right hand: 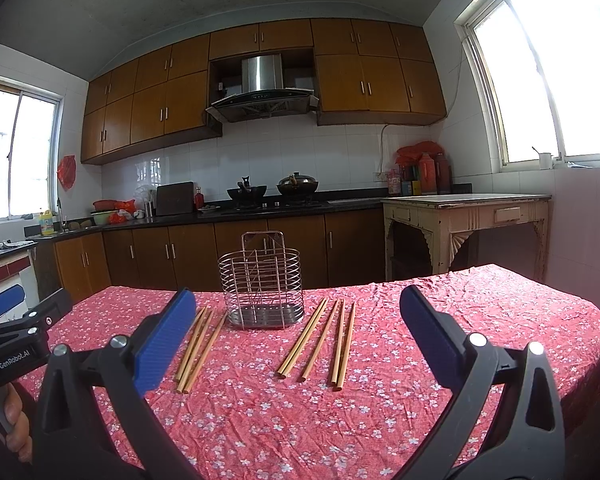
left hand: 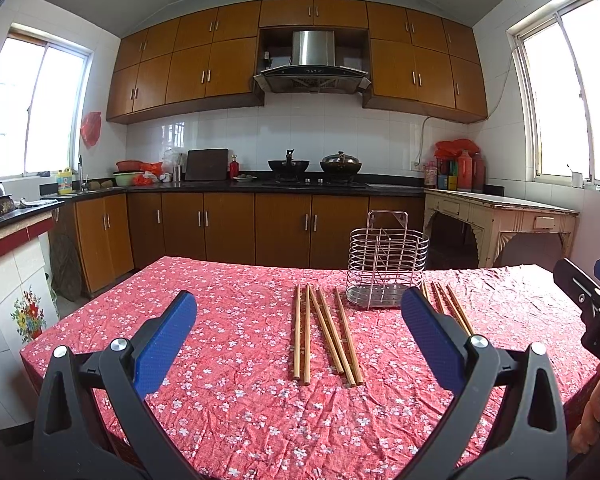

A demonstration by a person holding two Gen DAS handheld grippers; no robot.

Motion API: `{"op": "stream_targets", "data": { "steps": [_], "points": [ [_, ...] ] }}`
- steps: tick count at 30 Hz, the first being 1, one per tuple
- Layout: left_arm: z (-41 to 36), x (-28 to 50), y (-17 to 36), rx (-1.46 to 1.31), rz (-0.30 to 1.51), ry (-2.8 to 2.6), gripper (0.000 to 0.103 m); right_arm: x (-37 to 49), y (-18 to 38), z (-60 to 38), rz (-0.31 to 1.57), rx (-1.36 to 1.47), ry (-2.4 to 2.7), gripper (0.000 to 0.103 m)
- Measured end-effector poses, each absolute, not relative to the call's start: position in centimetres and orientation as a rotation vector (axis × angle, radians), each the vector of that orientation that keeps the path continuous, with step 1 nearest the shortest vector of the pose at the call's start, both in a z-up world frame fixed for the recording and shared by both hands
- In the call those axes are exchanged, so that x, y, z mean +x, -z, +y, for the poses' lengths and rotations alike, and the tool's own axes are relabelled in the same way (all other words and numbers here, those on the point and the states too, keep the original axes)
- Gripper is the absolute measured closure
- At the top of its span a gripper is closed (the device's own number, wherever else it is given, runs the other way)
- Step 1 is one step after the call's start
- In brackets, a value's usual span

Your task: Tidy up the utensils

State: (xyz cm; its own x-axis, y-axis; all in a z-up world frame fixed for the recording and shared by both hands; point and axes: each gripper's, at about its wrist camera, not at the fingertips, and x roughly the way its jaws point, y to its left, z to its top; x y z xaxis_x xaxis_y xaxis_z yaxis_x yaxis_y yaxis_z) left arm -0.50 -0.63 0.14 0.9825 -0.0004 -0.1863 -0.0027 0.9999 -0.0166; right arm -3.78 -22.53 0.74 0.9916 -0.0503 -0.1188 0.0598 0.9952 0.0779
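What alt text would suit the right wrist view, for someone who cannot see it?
Open right gripper hovers over a red floral tablecloth, where two groups of wooden chopsticks lie either side of an empty wire utensil holder. Kitchen cabinets stand behind.

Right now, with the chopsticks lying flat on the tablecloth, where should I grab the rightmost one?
Take the rightmost chopstick near its middle, coming straight down with the right hand-held gripper, which is open. It lies flat, pointing toward the wire holder, so close across its width. Its neighbour lies close alongside, so one finger must slip between.
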Motion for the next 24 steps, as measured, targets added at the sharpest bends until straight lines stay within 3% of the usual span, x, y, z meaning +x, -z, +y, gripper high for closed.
{"op": "stream_targets", "data": {
  "steps": [24],
  "points": [
    [-0.63, -0.52, -0.11, -0.015, 0.187, -0.002, 0.002, -3.34, -0.55, -22.19, 0.118, 0.084, 0.052, 0.004]
  ]
}}
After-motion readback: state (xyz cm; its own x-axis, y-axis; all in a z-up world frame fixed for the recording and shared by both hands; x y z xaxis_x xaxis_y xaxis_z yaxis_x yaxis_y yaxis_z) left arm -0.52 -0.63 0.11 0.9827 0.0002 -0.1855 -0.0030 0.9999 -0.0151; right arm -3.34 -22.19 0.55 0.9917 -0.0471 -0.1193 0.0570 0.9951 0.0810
